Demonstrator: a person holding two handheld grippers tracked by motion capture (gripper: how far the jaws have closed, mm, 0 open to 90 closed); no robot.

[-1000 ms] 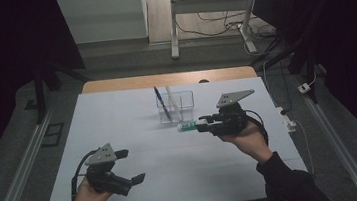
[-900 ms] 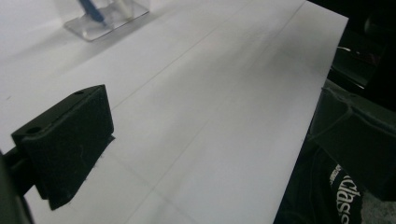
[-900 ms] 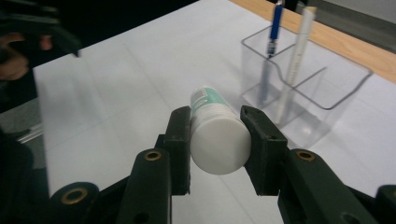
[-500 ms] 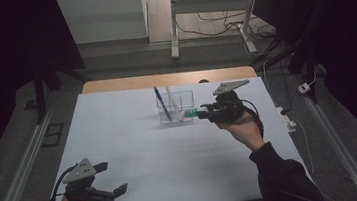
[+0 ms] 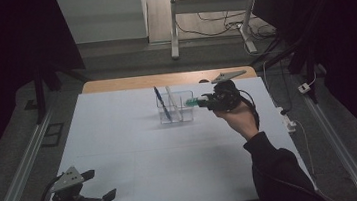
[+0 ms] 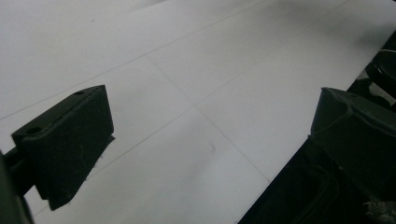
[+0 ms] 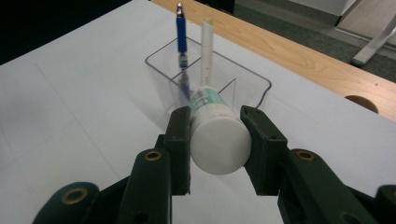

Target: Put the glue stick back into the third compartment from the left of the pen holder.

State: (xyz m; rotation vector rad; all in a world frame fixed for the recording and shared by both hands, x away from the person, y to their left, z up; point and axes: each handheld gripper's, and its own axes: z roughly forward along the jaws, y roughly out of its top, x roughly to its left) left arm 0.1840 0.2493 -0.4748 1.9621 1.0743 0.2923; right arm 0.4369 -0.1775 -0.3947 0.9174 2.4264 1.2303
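Note:
My right gripper (image 5: 202, 101) is shut on a white tube with a green printed label (image 5: 190, 102) and holds it level, its far end at the right rim of a clear holder (image 5: 175, 112). In the holder lean a blue pen (image 5: 161, 102) and a white pen (image 5: 172, 101). In the right gripper view the tube (image 7: 217, 135) sits between the pads, with its white flat end toward the camera and the holder (image 7: 252, 81) just beyond it. My left gripper (image 5: 100, 185) stands open over the table's near left corner, and its jaws (image 6: 210, 121) have nothing between them.
A white sheet (image 5: 146, 149) covers the table, and a wooden strip (image 5: 164, 79) shows along its far edge. Metal rails (image 5: 18, 172) run down both sides. Beyond the table stand a frame leg (image 5: 173, 25) and loose cables (image 5: 218, 23).
My left gripper has drawn back toward the near left corner. My right gripper has carried the tube farther away and a little right, up to the holder.

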